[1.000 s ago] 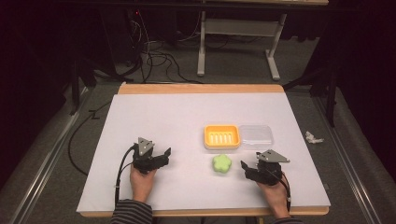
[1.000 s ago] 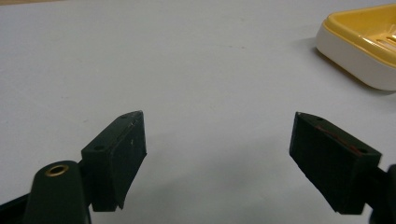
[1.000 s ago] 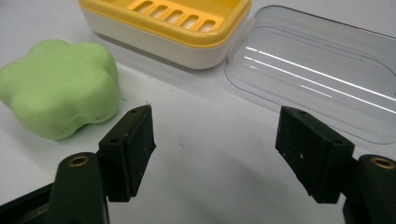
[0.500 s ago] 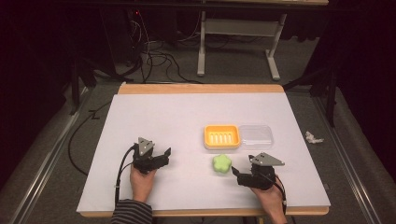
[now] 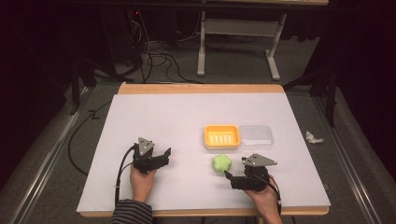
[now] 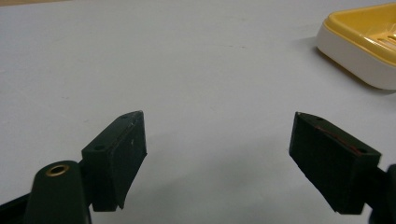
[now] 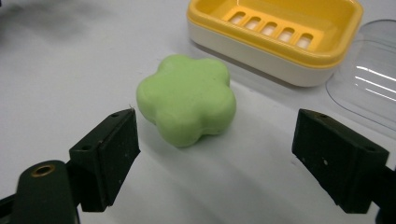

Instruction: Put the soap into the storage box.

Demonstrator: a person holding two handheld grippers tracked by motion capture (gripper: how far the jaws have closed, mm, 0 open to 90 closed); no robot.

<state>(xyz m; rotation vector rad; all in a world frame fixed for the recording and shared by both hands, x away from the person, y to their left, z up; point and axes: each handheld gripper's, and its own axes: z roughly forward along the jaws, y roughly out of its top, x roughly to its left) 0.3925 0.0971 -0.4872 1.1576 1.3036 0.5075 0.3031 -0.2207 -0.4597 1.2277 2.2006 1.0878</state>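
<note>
A green flower-shaped soap lies on the white table, just in front of a yellow soap dish. My right gripper sits low, right of the soap and pointing at it. Its jaws have just been opening and stand wide; the soap lies just ahead of the tips, untouched. My left gripper rests at the front left, open, with bare table between its jaws.
A clear plastic lid lies against the dish's right side. The table's wooden front edge runs just behind both hands. A crumpled white scrap lies on the floor to the right.
The right gripper has moved left toward the soap and opened its jaws wide. The left gripper and the soap have stayed put.
</note>
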